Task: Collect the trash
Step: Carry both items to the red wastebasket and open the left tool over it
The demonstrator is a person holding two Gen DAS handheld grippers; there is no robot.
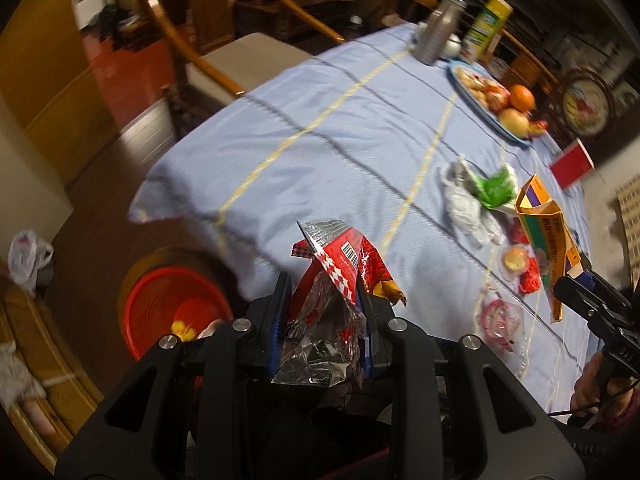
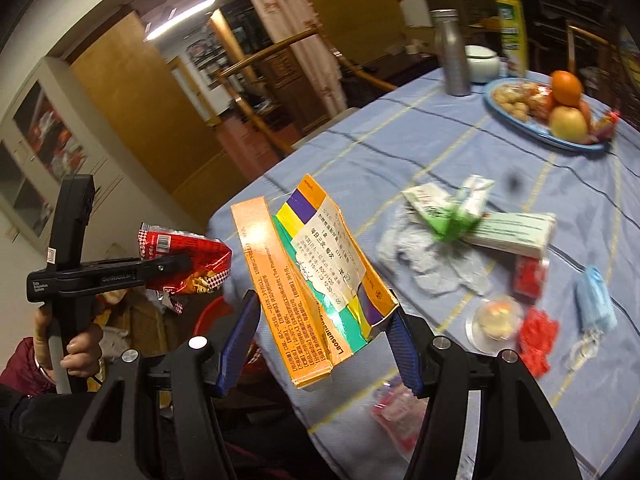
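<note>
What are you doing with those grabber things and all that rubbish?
A person is clearing trash off the table with the blue striped cloth. The left gripper pinches a crinkly red and silver snack wrapper, and a round red bin sits on the floor below. The right gripper holds a torn orange cardboard medicine box. A crumpled green wrapper and a blue face mask lie on the table.

My left gripper is closed on a red snack wrapper, which stands up between the blue pads. Below to the left is a red basin on the floor. On the tablecloth lie a white bag and an orange carton.
</note>
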